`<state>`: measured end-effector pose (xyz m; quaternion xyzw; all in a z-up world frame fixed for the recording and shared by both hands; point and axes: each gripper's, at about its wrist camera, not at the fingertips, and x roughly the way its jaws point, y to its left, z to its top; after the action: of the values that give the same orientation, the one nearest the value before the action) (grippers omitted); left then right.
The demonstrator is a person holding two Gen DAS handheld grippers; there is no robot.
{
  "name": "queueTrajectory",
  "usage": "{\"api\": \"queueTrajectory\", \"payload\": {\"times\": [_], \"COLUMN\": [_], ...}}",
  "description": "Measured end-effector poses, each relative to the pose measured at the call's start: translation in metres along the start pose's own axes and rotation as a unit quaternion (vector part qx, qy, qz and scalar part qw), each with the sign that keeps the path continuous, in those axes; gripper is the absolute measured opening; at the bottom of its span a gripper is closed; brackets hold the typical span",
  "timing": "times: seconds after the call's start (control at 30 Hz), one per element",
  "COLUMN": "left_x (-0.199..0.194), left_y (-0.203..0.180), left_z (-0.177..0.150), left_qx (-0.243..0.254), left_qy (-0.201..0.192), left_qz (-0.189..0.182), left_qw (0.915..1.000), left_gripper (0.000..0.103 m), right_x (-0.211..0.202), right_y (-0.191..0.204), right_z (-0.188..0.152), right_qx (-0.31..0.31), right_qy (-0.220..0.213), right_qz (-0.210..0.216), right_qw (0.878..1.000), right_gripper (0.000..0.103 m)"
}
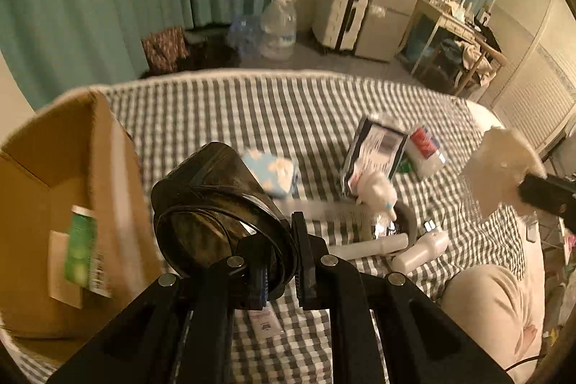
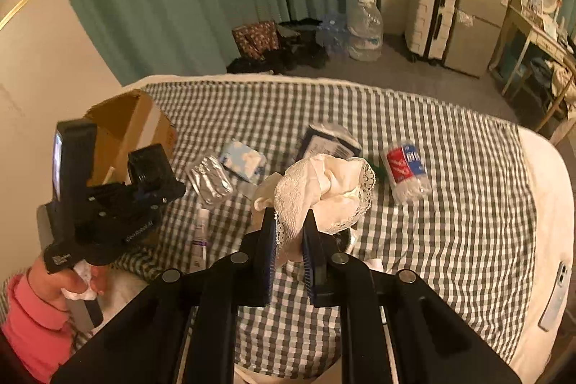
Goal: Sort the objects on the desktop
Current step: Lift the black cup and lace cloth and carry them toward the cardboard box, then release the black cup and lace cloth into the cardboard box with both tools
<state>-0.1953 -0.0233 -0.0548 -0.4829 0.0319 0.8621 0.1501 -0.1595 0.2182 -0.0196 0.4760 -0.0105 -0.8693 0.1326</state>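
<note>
My left gripper (image 1: 279,258) is shut on a dark translucent container (image 1: 212,204) and holds it above the checked cloth, just right of the open cardboard box (image 1: 108,161). A green packet (image 1: 81,249) lies in the box. My right gripper (image 2: 289,240) is shut on a white lace cloth (image 2: 324,193) and holds it up over the middle of the table. In the right wrist view the left gripper (image 2: 144,189) with the dark container (image 2: 147,168) is at the left, beside the box (image 2: 126,125). In the left wrist view the lace cloth (image 1: 500,164) hangs at the far right.
On the checked cloth (image 2: 450,204) lie a blue cloud-print pack (image 2: 243,161), a silver foil packet (image 2: 210,180), a dark box (image 2: 324,141), a red-and-blue wrapped roll (image 2: 406,171), a tube (image 2: 199,240), a white bottle (image 1: 419,249). A phone (image 2: 556,294) lies at the right edge.
</note>
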Motion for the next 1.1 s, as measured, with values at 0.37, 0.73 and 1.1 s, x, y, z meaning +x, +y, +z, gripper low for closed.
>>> {"api": "queueTrajectory", "payload": {"times": [0.37,0.73,1.1], "left_x": [-0.073,-0.093,-0.065], "left_y": [0.049,0.15,0.219], "left_z": [0.005,-0.024,-0.066], "left_qx": [-0.011,-0.064,-0.121], "left_qy": [-0.019,-0.006,0.018], "left_qz": [0.018,0.085,0.108], "left_qw": [0.9996,0.9943,0.9866], "left_gripper": [0.01,0.01,0.038], "right_x": [-0.033,-0.017,0.031], "right_y": [0.093,0.207,0.266], "right_z": [0.014,0.028,0.03], "right_qx": [-0.062,-0.134,-0.169], "right_qy": [-0.039,-0.022,0.021], "right_qz": [0.034,0.099,0.105], "right_qw": [0.997,0.986,0.98], "right_gripper": [0.013,0.013,0.013]}}
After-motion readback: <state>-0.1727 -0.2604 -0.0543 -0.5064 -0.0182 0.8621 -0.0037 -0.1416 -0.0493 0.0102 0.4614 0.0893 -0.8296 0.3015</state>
